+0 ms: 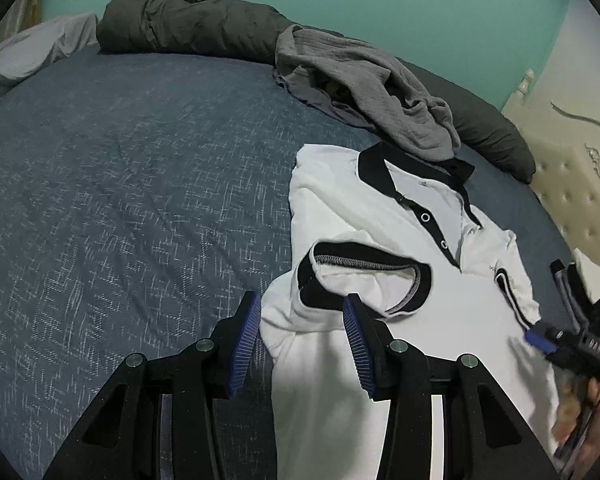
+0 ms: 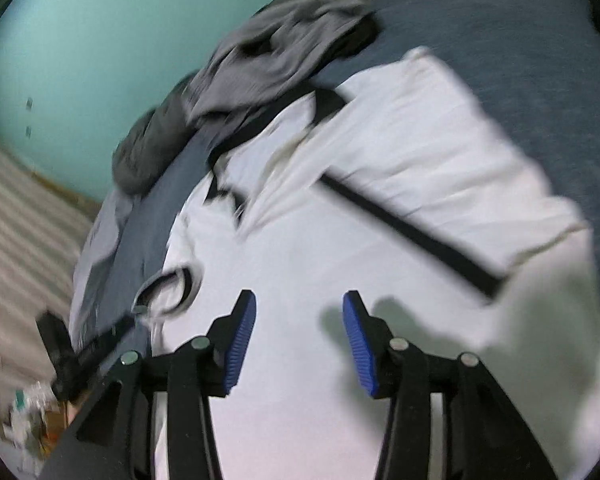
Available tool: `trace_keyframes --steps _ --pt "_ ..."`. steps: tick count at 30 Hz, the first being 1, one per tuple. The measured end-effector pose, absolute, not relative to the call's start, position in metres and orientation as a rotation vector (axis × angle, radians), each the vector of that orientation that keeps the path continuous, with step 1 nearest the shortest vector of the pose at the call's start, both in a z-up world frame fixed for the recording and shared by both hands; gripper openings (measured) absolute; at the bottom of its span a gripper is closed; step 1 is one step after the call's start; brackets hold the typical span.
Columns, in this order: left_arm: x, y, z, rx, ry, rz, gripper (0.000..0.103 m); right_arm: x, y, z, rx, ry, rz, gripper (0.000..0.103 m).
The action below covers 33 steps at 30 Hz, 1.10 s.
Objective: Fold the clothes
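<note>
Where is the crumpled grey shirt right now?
In the left wrist view, the grey shirt lies bunched on the bed, just beyond the white polo's collar.

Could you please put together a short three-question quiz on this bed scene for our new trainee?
1. True or false: the left gripper is clamped on the white shirt.
2. Which garment lies across the shirt's collar? A) grey garment B) blue jeans C) red towel
3. Fill in: the sleeve folded onto the shirt's body has a ____ cuff.

Key:
1. False: its jaws stand open, and the sleeve lies just beyond the fingertips.
2. A, the grey garment.
3. Black.
</note>
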<state>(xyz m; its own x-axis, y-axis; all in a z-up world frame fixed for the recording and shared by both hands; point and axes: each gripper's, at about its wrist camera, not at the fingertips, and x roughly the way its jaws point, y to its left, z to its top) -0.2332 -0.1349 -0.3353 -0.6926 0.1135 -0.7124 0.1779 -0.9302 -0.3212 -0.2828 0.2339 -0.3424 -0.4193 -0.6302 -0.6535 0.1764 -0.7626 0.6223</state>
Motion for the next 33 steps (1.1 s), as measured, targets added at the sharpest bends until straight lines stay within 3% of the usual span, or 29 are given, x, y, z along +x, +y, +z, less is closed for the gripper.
trace_keyframes --steps 15,25,26,28,31,33 --pt "-0.249 -0.133 -0.337 1.23 0.579 -2.864 0.045 -0.327 0.073 -0.325 1.38 -0.168 -2.13 0.05" --pt "-0.252 -0.136 -0.344 1.259 0.625 -2.881 0.01 -0.34 0.031 -0.339 1.395 0.007 -2.134 0.05" --pt "-0.251 -0.135 -0.343 1.256 0.624 -2.888 0.01 -0.34 0.029 -0.341 1.394 0.021 -2.132 0.048" --pt "-0.249 -0.132 -0.339 1.248 0.591 -2.908 0.006 -0.342 0.026 -0.345 1.391 0.045 -2.13 0.035" --pt "-0.244 -0.129 -0.333 1.233 0.592 -2.936 0.004 -0.343 0.029 -0.344 1.356 0.041 -2.129 0.01" --pt "-0.238 -0.127 -0.328 1.216 0.599 -2.957 0.004 -0.343 0.031 -0.339 1.326 0.041 -2.139 0.003"
